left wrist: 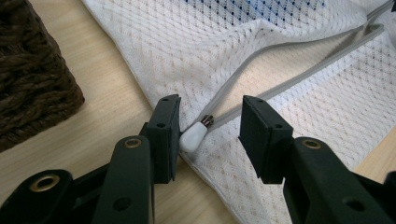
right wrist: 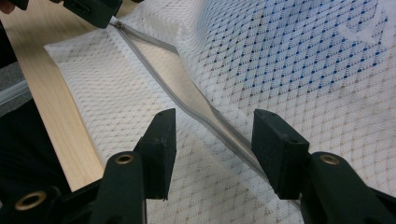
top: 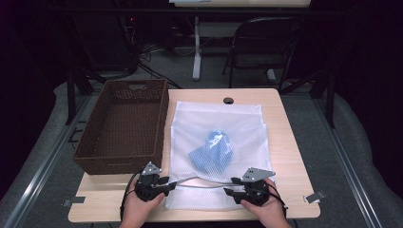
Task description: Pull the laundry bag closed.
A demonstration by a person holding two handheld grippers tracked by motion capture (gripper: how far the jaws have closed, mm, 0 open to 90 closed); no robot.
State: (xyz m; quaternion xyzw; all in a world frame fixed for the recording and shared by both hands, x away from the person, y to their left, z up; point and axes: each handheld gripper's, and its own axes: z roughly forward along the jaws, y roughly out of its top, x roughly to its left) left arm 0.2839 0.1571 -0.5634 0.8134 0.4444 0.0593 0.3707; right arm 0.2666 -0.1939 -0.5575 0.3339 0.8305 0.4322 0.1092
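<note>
Two grippers' jaws agape, left gripper (left wrist: 210,128) astride white zipper pull (left wrist: 193,136), right gripper (right wrist: 212,140) straddling zipper (right wrist: 205,112)

The mesh bag (top: 216,152) lies on the table (top: 285,142) just right of the woven basket (top: 124,126), a folded cloth (top: 212,151) inside it, the left gripper (top: 164,186) and right gripper (top: 234,191) at the bag's near edge by its zipper (left wrist: 280,84).
</note>
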